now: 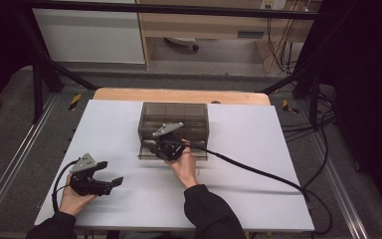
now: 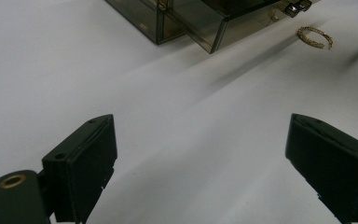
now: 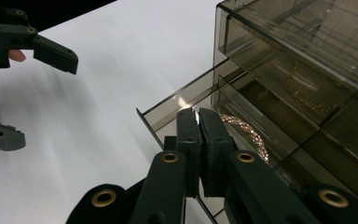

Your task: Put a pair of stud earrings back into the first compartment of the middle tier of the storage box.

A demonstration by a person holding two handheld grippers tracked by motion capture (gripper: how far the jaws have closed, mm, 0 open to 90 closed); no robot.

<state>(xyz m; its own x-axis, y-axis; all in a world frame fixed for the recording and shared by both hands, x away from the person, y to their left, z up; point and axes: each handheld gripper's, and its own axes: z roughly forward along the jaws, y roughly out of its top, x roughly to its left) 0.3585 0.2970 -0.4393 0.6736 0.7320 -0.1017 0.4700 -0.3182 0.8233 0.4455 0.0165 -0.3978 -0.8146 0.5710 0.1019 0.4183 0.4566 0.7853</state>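
A smoky clear drawer box stands mid-table with its bottom drawer pulled out toward me. A gold chain lies inside that drawer. My right gripper is at the drawer front, its jaws pressed together over the drawer; I see nothing clearly pinched between them. My left gripper rests low at the near left of the table, open and empty; it also appears far off in the right gripper view. A small gold ring-shaped band lies on the table beside the drawer.
The white table top spreads wide on both sides of the box. A black cable trails from my right gripper across the table to the right edge. Dark frame posts and cables stand beyond the table.
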